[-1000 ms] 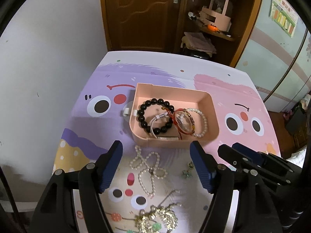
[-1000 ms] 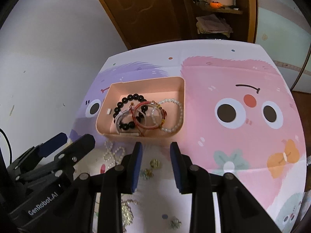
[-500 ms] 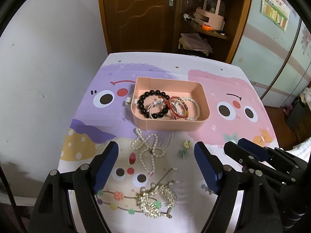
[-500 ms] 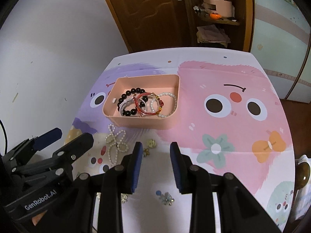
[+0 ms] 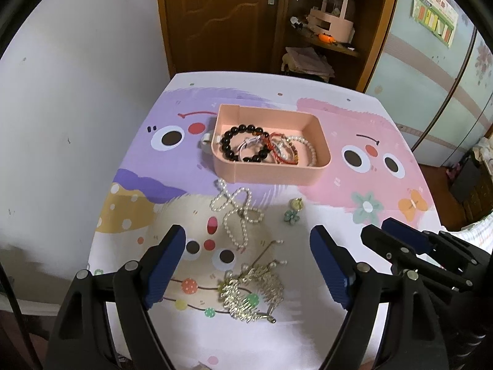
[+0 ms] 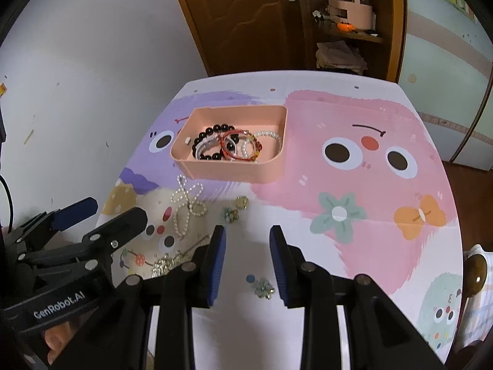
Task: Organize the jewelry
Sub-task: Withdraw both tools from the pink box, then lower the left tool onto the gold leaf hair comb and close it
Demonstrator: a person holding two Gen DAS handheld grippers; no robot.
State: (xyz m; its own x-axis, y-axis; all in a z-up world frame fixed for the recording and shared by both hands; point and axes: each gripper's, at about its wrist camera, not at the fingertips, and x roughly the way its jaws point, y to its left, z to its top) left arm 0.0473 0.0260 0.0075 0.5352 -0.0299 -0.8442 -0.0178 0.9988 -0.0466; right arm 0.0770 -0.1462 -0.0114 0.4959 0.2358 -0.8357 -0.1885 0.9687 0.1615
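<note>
A pink tray (image 5: pixel 277 172) (image 6: pixel 234 171) on the cartoon-print table holds a black bead bracelet (image 5: pixel 237 145), red cord bracelets (image 5: pixel 279 154) and a pearl bracelet (image 5: pixel 309 151). On the table before it lie a pearl necklace (image 5: pixel 235 212) (image 6: pixel 185 206), two small earrings (image 5: pixel 292 211) (image 6: pixel 235 208), a gold tasselled piece (image 5: pixel 255 286) and a flower earring (image 6: pixel 263 288). My left gripper (image 5: pixel 248 265) is wide open and empty above the gold piece. My right gripper (image 6: pixel 246 262) is open with a narrower gap, empty, just behind the flower earring.
A white wall runs along the table's left edge. A brown door and a shelf with a pink organizer (image 5: pixel 331 21) stand behind the far edge. The pink right half of the table (image 6: pixel 385 185) has only printed figures on it.
Both grippers have pulled back and up from the tray. The tray looks smaller, and the gold piece and the flower earring have come into view.
</note>
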